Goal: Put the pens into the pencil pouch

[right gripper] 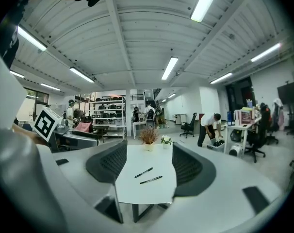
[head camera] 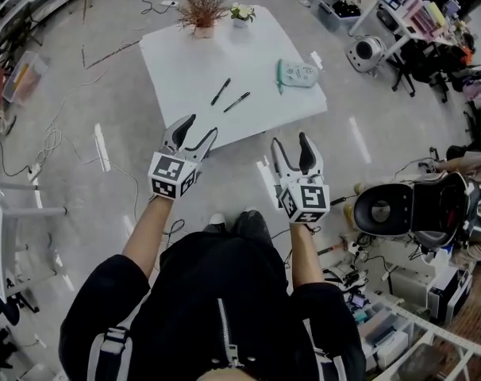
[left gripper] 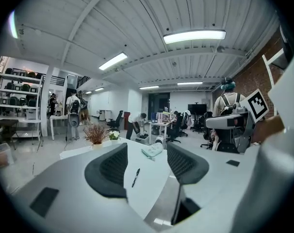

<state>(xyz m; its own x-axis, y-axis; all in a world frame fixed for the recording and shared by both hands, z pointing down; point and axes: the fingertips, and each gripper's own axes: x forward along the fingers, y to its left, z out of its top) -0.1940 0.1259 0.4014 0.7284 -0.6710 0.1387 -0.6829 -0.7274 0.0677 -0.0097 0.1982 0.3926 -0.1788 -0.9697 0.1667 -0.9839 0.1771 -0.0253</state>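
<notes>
The left hand-held gripper (head camera: 202, 125) and the right hand-held gripper (head camera: 290, 139) are both wide open and empty at the white surface's (head camera: 185, 62) near edge. Two slim black pens (head camera: 221, 91) lie mid-surface, and the mint-green pencil pouch (head camera: 298, 74) lies near its right edge.

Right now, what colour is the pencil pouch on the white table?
Pale mint-green pencil pouch, clearest in the head view.

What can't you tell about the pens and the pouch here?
Pencil pouch zip, open or shut: too small in head view and left gripper view.
Pouch, right gripper view: out of sight, perhaps behind a finger.
Pens, left gripper view: only one pen shows.
</notes>
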